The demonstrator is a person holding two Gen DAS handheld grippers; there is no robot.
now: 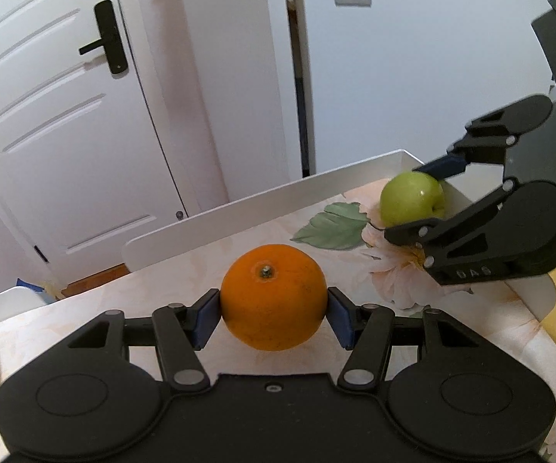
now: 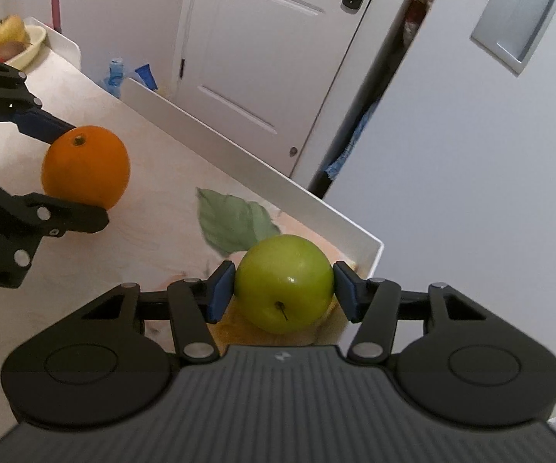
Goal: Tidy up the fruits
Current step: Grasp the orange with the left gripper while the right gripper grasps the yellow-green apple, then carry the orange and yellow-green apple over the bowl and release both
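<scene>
Left wrist view: one orange (image 1: 274, 296), one green apple (image 1: 411, 197).

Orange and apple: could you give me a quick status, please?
Left gripper shut on orange. Right gripper shut on green apple. Nothing in the way.

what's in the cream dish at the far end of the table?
The cream dish holds a yellowish fruit, a dark brownish one and something orange at the frame edge. Its wall and the left claw's linkage hide the rest.

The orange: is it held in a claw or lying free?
Held: the left claw has both blue pads pressed on the orange.
</scene>
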